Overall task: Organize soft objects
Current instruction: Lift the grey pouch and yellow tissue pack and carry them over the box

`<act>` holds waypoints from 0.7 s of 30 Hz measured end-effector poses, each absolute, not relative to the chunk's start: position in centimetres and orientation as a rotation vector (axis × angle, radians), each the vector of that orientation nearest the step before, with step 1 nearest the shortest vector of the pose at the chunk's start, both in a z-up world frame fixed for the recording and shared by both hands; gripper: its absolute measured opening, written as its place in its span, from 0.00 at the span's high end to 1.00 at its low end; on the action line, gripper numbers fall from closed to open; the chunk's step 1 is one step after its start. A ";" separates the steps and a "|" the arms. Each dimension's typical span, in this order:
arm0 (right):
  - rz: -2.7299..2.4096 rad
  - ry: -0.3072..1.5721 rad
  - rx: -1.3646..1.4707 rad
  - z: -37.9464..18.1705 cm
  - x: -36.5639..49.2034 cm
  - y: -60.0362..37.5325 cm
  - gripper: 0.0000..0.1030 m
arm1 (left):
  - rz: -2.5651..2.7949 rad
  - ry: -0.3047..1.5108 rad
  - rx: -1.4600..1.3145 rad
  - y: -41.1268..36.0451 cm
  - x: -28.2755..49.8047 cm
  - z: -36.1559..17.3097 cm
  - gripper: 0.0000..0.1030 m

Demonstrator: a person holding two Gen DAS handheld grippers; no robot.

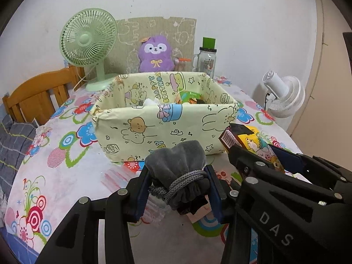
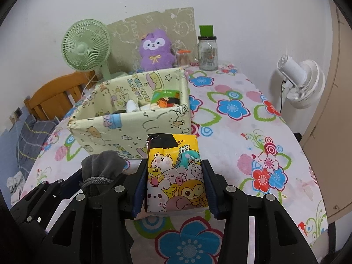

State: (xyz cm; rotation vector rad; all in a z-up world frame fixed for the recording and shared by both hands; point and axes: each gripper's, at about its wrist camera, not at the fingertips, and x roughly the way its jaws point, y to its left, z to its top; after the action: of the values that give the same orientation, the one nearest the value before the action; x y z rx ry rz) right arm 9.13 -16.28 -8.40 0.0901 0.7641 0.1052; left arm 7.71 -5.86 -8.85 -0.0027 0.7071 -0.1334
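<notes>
My left gripper [image 1: 178,176] is shut on a grey velvet drawstring pouch [image 1: 178,160], its pads pinching the tied neck, held above the flowered tablecloth [image 1: 72,154]. My right gripper [image 2: 175,182] is shut on a yellow cartoon-animal packet [image 2: 176,176], upright between its pads. That packet [image 1: 253,140] and the right gripper [image 1: 237,151] show at the right of the left wrist view; the pouch [image 2: 103,167] shows at the left of the right wrist view. Just beyond both stands an open pale-yellow cartoon-print fabric box [image 1: 162,127] [image 2: 132,127] holding several items.
Behind the box stand a green desk fan [image 1: 88,41], a purple plush toy [image 1: 155,54], a glass jar with a green lid [image 1: 206,59] and a patterned board. A white fan [image 2: 301,79] is off the table's right edge. A wooden chair [image 1: 37,96] stands at the left.
</notes>
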 end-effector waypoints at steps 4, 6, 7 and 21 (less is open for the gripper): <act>0.114 0.741 0.085 -7.7 8.4 -15.9 0.51 | -0.130 0.684 0.002 -5.8 6.8 -8.1 0.53; 0.118 0.729 0.082 -7.2 8.1 -15.6 0.51 | -0.127 0.671 0.006 -5.8 6.4 -7.6 0.53; 0.121 0.723 0.082 -7.0 7.9 -15.6 0.51 | -0.124 0.665 0.007 -5.7 6.2 -7.4 0.53; 0.138 0.667 0.071 -4.6 6.8 -14.9 0.51 | -0.104 0.619 0.005 -5.2 5.0 -5.2 0.53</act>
State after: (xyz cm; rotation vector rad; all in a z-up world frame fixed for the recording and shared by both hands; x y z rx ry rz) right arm 6.82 -14.86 -4.58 0.0709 0.6672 0.1383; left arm 4.98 -5.22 -5.16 0.0047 0.6189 -0.1039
